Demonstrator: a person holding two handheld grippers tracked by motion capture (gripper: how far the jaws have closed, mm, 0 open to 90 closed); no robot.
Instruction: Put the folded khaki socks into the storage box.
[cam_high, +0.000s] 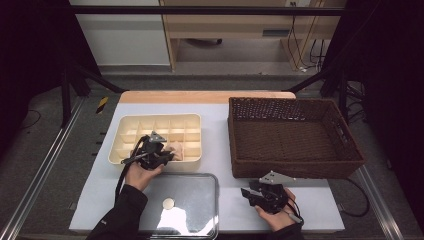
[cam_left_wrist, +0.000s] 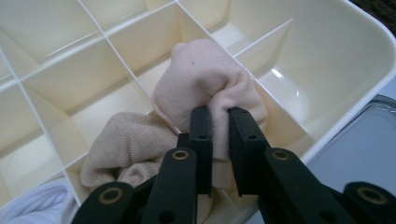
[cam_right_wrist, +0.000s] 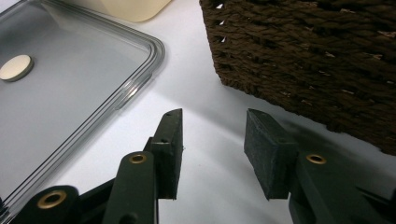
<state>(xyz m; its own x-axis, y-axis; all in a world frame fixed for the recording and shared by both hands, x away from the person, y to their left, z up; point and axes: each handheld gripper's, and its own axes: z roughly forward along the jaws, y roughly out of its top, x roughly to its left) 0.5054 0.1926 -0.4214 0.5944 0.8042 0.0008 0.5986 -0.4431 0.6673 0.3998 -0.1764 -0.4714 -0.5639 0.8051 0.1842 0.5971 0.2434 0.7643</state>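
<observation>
In the near right compartment of the cream divided box (cam_high: 131, 131), my left tool (cam_left_wrist: 219, 116) pinches a fold of the beige cloth (cam_left_wrist: 205, 79). I should push it down evenly below the dividers. My right tool (cam_right_wrist: 212, 122) rests spread on the tabletop (cam_right_wrist: 201, 93).

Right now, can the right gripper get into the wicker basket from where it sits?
Probably yes. The right gripper rests open on the table just in front of the wicker basket, whose top is open; it would only need to lift over the near wall.
</observation>
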